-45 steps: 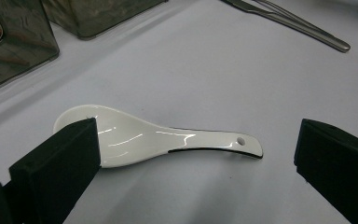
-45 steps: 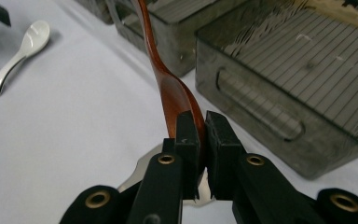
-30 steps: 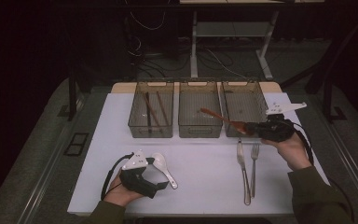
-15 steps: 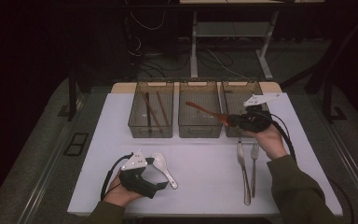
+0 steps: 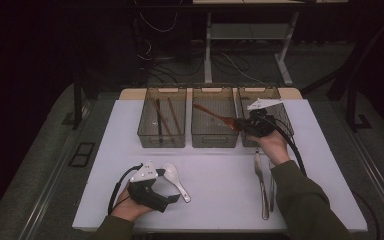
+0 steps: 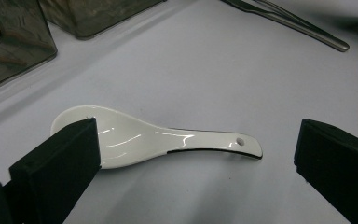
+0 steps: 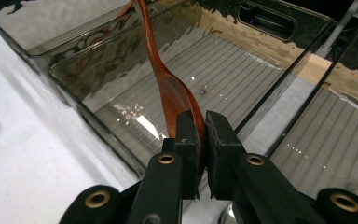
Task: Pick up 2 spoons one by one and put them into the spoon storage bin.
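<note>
My right gripper (image 5: 241, 124) (image 7: 200, 140) is shut on the bowl of a brown wooden spoon (image 5: 214, 116) (image 7: 165, 79), held over the middle clear bin (image 5: 215, 139) with its handle pointing left and away. A white ceramic spoon (image 5: 175, 179) (image 6: 144, 140) lies on the white table near the front left. My left gripper (image 5: 174, 198) (image 6: 191, 163) stands open around it, one jaw at the spoon's bowl, the other past its handle end.
Three clear bins stand in a row at the back; the left bin (image 5: 162, 139) holds brown chopsticks (image 5: 166, 117), the right bin (image 5: 279, 111) is partly behind my right hand. A metal knife (image 5: 260, 180) and fork (image 5: 271, 192) lie at the front right.
My right gripper has carried the wooden spoon leftward from the right bin to above the middle bin. The left gripper has stayed by the white spoon.
</note>
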The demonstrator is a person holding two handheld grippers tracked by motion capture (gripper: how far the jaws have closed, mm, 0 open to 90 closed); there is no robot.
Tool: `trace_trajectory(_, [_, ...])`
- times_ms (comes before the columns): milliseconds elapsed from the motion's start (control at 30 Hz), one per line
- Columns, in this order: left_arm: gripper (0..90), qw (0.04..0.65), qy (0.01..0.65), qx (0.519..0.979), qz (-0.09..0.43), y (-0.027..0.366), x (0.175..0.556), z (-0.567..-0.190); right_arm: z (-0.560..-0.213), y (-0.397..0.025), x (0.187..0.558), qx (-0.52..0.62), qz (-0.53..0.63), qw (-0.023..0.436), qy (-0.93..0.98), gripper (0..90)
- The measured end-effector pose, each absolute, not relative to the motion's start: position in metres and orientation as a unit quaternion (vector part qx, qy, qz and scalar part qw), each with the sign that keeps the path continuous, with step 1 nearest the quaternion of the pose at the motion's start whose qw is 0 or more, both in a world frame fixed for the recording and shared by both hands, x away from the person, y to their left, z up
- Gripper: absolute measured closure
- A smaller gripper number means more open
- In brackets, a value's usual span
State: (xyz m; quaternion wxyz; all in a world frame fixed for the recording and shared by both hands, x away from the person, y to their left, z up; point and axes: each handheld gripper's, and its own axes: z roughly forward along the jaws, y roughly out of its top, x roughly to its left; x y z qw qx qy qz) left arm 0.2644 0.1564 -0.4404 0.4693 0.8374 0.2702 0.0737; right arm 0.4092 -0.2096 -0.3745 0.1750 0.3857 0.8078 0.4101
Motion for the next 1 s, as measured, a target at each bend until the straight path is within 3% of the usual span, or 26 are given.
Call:
trace_trajectory(133, [0.0, 0.47, 0.272, 0.836, 0.073, 0.157, 0.264, -0.441, -0.383, -0.205, 0.415, 0.392, 0.403, 0.176, 0.808, 83.1])
trace_trajectory(200, [0.0, 0.471, 0.272, 0.836, 0.073, 0.158, 0.264, -0.441, -0.386, -0.204, 0.416, 0.396, 0.408, 0.172, 0.804, 73.9])
trace_trajectory(567, [0.0, 0.471, 0.272, 0.836, 0.073, 0.157, 0.264, -0.44, -0.38, -0.209, 0.413, 0.393, 0.429, 0.15, 0.799, 51.6])
trace_trajectory(1000, [0.0, 0.469, 0.275, 0.836, 0.073, 0.157, 0.263, -0.439, -0.371, -0.232, 0.396, 0.385, 0.448, 0.126, 0.797, 36.2])
